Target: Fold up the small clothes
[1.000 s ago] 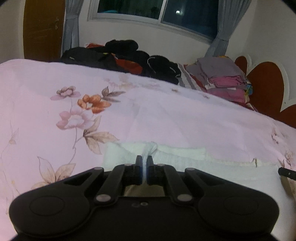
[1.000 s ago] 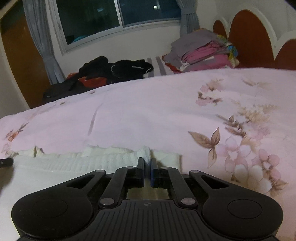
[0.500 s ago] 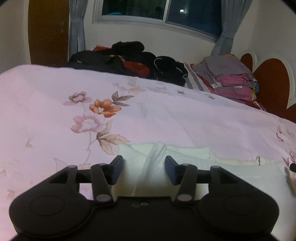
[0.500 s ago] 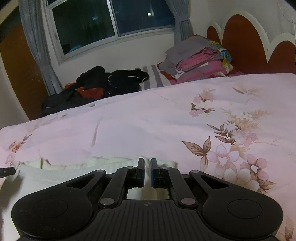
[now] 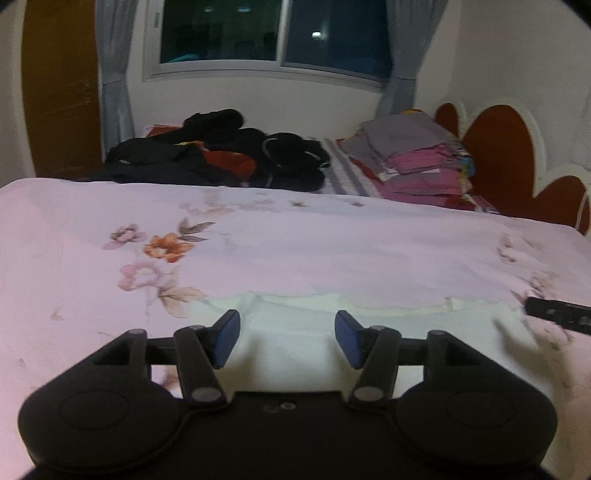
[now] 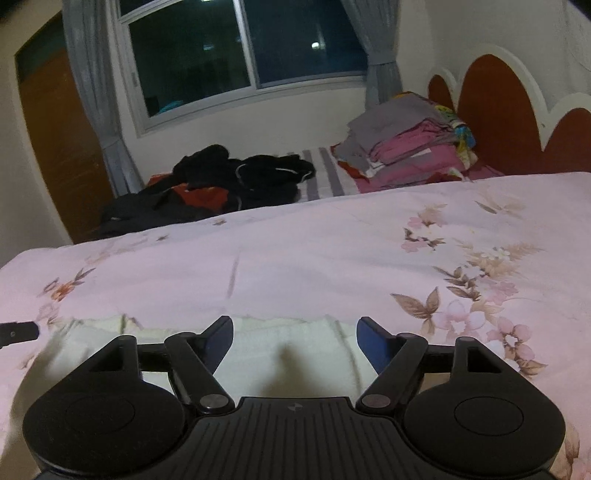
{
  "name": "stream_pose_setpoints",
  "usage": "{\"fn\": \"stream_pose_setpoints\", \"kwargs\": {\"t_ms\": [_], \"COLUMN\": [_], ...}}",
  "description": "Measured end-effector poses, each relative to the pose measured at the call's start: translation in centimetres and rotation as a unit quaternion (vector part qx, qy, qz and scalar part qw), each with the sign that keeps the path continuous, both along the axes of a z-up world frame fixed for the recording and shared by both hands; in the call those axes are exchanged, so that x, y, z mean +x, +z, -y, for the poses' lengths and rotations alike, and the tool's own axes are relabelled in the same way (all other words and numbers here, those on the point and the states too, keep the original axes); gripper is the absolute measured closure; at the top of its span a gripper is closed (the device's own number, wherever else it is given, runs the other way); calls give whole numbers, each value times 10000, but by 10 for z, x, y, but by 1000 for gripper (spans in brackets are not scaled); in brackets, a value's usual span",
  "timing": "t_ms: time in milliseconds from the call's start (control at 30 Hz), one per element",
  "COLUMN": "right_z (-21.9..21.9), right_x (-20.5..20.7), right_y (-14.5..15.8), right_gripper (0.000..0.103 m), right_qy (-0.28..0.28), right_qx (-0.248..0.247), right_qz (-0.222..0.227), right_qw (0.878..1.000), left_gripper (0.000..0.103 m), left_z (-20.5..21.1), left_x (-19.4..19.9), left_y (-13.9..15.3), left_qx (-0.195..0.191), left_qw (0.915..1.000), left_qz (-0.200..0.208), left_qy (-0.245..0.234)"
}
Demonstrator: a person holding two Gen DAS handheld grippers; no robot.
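Observation:
A small cream-white garment lies flat on the pink floral bedspread, with a folded far edge. My left gripper hovers above its left part, jaws opening, nothing between the blue pads. In the right wrist view the same cream-white garment lies under my right gripper, whose jaws are also opening and hold nothing. The tip of the right gripper's finger shows at the right edge of the left wrist view; the tip of the left gripper's finger shows at the left edge of the right wrist view.
A heap of dark clothes lies at the far side of the bed. A stack of folded grey and pink clothes sits by the red scalloped headboard. A window with grey curtains and a brown door stand behind.
Both grippers were shut on the garment's far edge a second ago. Both have let go and opened, the left first, and have risen and drawn back; the cloth now lies flat.

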State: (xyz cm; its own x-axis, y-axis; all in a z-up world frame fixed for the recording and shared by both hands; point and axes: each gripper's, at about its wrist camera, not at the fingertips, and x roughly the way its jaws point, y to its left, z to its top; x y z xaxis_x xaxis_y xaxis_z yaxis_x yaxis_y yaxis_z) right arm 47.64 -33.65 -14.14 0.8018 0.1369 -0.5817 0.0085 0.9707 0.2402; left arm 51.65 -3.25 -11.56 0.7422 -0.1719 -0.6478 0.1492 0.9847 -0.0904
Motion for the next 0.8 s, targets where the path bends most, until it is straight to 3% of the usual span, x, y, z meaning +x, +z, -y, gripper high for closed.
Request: {"fn": "stream_pose_setpoints", "kwargs": {"t_ms": [67,100,367,500,567,800], "right_z": [-7,-10,-48,-68,-64,-51], "right_x": [-2,-3,-22,-33,-35,-43], "right_y": [-1,-2,-22,-41,-51,-43], "right_gripper": [59,60,60,60,60,60], "right_qy": [115,175,801,1108,1021,694], "right_qx": [-24,21,21,-415,-674,-406], "right_qz": [-87,-131,-371,-476,-461,-512], "right_qw": [9999,9998,9961,9918,9914,9954], "left_gripper": [44,44,44,44,43,43], "left_z": [8,13,34,28,21,11], "left_x": [-5,-8,-22,-27,-28,-35], "left_y": [-1,-2,-35,-55,-60,-49], "left_qx": [-64,-68,84,279,275,181], "left_qw": [9999,9998,9986,9972,9972,9973], "left_qz": [-40,-63,-358,-611,-618,-677], "left_qy": [-118,-180,-388,-333,-313,-200]}}
